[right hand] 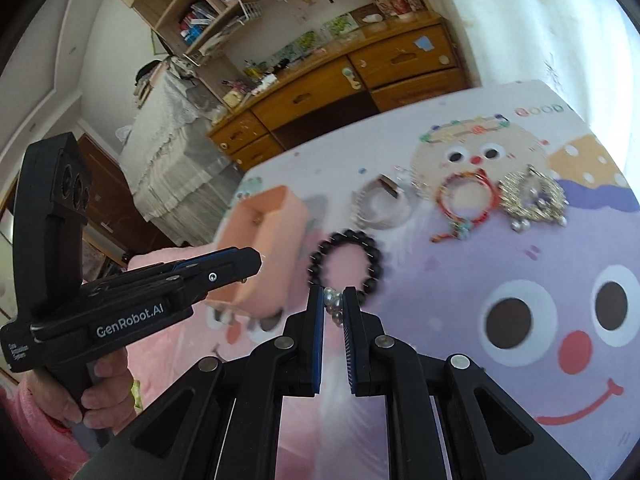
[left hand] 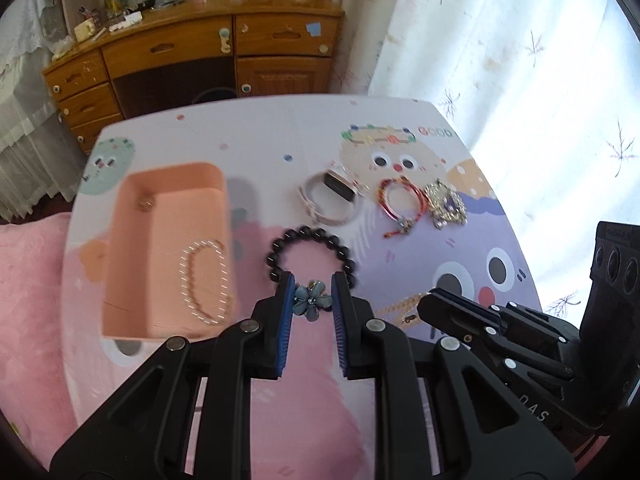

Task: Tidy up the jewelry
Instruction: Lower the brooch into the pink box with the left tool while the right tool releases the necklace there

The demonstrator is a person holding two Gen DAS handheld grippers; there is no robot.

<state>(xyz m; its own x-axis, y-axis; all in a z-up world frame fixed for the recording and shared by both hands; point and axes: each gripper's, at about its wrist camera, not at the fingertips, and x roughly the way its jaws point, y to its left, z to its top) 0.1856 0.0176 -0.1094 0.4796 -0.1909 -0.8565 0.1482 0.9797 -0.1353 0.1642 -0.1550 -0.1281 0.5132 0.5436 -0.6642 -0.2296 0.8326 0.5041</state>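
The left claw [left hand: 312, 294] is pinching a blue flower charm [left hand: 311, 300], and the right claw [right hand: 333, 300] is clamping a string of pearls [right hand: 333, 304]. Just beyond both tips, the black bead bracelet [left hand: 310, 256] is lying on the surface [left hand: 280, 128], with the pink box [left hand: 168, 252] left of the left claw.

Wooden dresser [left hand: 192, 56] with drawers far ahead of my hand-held gripper, cluttered bookshelf [right hand: 216, 12] above it, pale flowered curtain [left hand: 500, 40] off to my right, lace-covered furniture [right hand: 176, 152] to my left, cartoon-printed tabletop [left hand: 280, 132] beneath, pink bedding [left hand: 32, 280] at my lower left
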